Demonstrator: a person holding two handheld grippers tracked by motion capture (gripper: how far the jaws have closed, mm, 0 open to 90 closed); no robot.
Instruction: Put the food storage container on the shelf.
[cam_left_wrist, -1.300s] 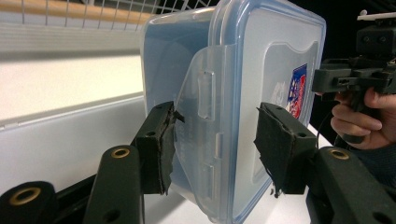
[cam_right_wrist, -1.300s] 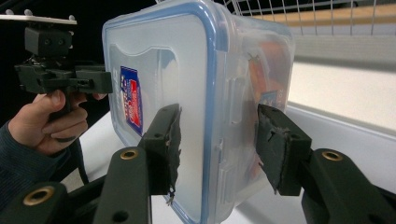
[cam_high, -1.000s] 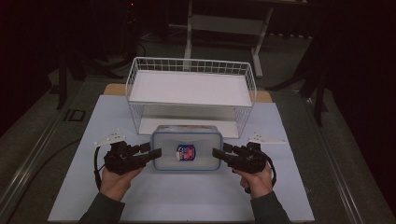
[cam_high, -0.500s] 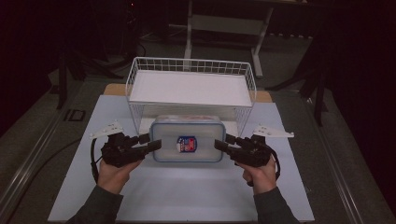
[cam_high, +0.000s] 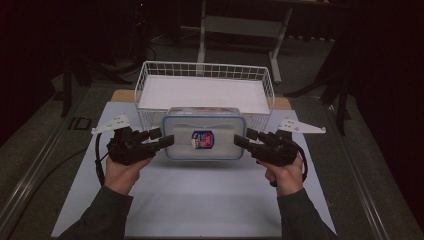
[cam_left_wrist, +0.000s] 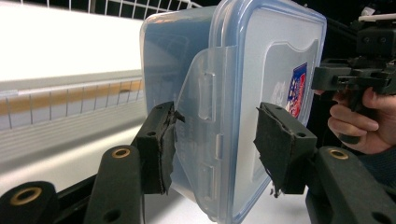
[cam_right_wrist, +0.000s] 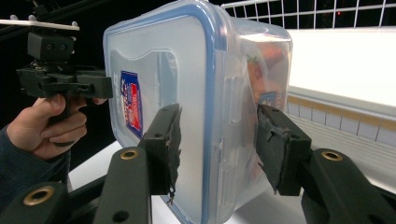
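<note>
I work in a darkened lab: black drapes and stand legs (cam_high: 202, 35) beyond my claws, a white-covered table (cam_high: 200, 195) beneath them.

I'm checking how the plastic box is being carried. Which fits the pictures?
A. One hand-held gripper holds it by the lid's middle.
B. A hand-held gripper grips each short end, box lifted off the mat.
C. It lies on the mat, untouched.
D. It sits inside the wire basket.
B: the left hand-held gripper and right hand-held gripper clamp opposite ends of the plastic box, which casts a shadow on the mat before the wire basket.
</note>
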